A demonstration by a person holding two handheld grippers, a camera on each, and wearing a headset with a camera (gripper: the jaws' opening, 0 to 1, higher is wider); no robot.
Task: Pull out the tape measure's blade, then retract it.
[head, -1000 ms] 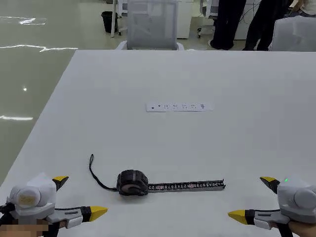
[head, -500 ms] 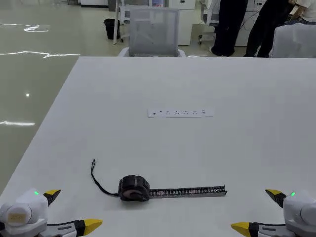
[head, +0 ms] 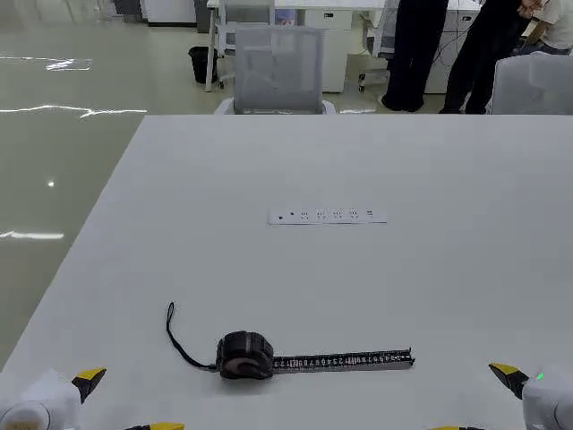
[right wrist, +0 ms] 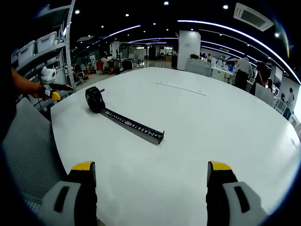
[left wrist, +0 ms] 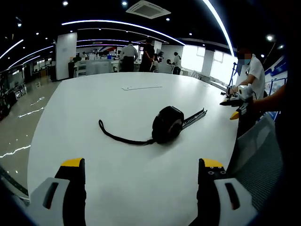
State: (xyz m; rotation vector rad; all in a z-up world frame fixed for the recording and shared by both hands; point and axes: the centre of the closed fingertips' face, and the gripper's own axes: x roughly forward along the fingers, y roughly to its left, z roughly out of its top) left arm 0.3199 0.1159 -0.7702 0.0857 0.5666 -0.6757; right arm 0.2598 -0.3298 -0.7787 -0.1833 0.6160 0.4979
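A black tape measure (head: 243, 356) lies near the table's front edge, its blade (head: 345, 361) drawn out flat to the right and its strap (head: 179, 336) trailing left. My left gripper (head: 125, 403) is open at the bottom left, well short of the case. My right gripper (head: 474, 400) is open at the bottom right, apart from the blade's end hook. In the left gripper view the case (left wrist: 168, 124) lies ahead between the open left gripper (left wrist: 141, 165) fingers. In the right gripper view the blade (right wrist: 134, 126) runs ahead of the open right gripper (right wrist: 153, 167).
A white power strip (head: 327, 216) lies mid-table on the white table (head: 448, 269). A grey chair (head: 277, 67) stands at the far edge, with people (head: 421, 45) standing behind it. The floor drops away to the left.
Both grippers have drawn back toward me and sunk to the picture's bottom edge. The tape measure and its blade lie as before; the head camera has tilted up a little.
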